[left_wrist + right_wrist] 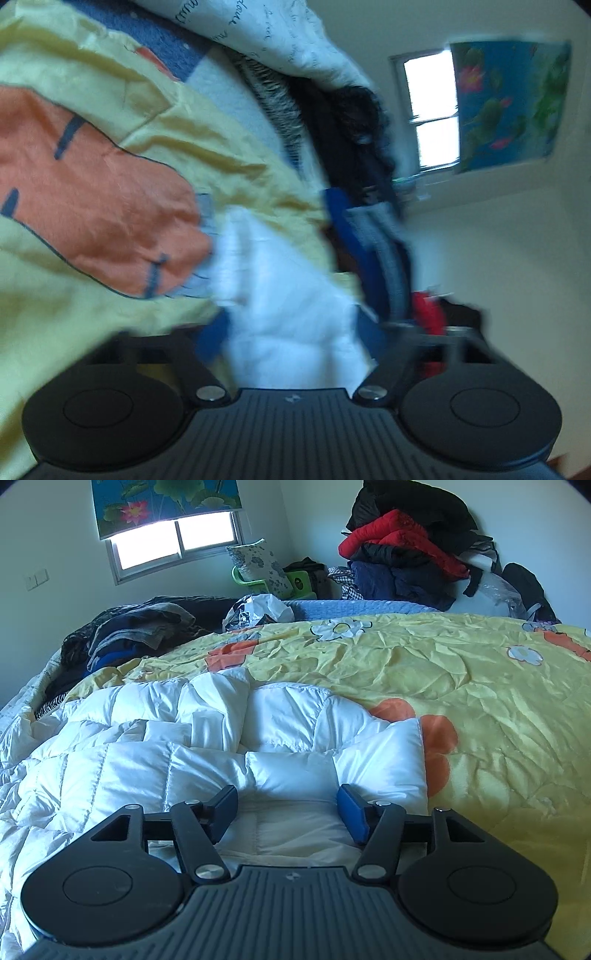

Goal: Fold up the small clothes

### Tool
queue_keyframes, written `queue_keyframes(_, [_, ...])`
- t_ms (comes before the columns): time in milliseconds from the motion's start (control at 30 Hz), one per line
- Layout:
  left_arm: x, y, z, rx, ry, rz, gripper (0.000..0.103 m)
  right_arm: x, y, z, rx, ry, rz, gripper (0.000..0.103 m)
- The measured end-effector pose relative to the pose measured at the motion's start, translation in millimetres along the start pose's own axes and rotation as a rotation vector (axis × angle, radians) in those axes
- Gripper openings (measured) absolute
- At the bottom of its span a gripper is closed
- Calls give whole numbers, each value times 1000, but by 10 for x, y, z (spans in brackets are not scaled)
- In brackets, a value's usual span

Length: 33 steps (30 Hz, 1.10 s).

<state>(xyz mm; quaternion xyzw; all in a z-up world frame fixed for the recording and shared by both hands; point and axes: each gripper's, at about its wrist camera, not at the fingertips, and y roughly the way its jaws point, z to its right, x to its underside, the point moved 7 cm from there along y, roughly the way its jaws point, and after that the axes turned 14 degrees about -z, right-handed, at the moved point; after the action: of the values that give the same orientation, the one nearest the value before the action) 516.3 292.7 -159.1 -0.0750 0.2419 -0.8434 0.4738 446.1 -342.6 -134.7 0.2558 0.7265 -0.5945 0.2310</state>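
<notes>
A white quilted puffer garment point(207, 753) lies spread on the yellow flowered bedspread point(461, 686). My right gripper point(288, 814) is open, its blue pads point(352, 814) spread just above the garment's near edge, holding nothing. In the blurred, tilted left wrist view, my left gripper point(291, 332) has white fabric point(288, 302) bunched between its fingers; the blue pads point(212, 336) are largely hidden by the cloth, so its grip is unclear.
A pile of red, black and navy clothes point(410, 546) sits at the back right. Dark clothes point(140, 627) are heaped at the left by a plastic bag point(258, 609). A window point(173, 541) is behind the bed.
</notes>
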Motion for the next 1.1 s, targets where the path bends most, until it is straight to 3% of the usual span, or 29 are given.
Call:
queue_keyframes(33, [10,61,-9,-54,12,-13,20,-1,0,-1,-2,1,0,65])
queue_keyframes(133, [56,89,18,-137,38,10,13,-3,2,-1,-6,3,0,66])
queue_keyframes(267, [152,-14,308,-149,118,75,5,-3,4,3,-7,3,0,66])
queue_keyframes(333, [311,-150,656,-155,240,129,4,-4,2,6,-13,8,1,66])
queue_keyframes(400, [684,-338,1170,-131,483,203,4,-5,1,9,-18,13,2,66])
queue_keyframes(433, [983,-421,1446,-123,656,238,4,-6,1,14,-21,13,2,66])
queue_keyframes(533, [2292,-486,1940,-112,1299,264,4,-6,-1,22,-25,16,3,66])
queue_keyframes(633, [3665,-349,1660,-144,1931,217,7,-5,-4,27,-31,20,4,67])
queue_keyframes(700, [4214,-247,1305,-166,2131,119,8,-4,-10,31,-39,25,5,67])
queue_keyframes(767, [4506,-206,1030,-190,2202,25,10,-6,-14,38,-46,31,6,67])
queue_keyframes(833, [4637,-262,864,-209,2223,3,14,0,-17,40,-50,35,7,67])
queue_keyframes(867, [4661,-323,815,-202,2211,-7,24,0,-17,38,-51,35,7,67])
queue_keyframes(900, [4666,-394,770,-188,2200,-32,46,-2,-16,39,-52,35,7,68])
queue_keyframes(933, [4662,-476,738,-173,2192,-51,61,-2,-15,40,-52,35,7,68])
queue_keyframes(967, [4672,-578,728,-151,2181,-30,87,-3,-15,41,-55,36,7,68])
queue_keyframes(1000, [4634,-692,733,-118,2165,19,97,-3,-14,40,-59,38,7,69])
queue_keyframes(1033, [4618,-781,741,-93,2141,68,98,-2,-15,40,-61,38,7,69])
queue_keyframes(1100, [4453,-853,764,-113,2056,109,98,-2,-14,29,-59,35,7,70])
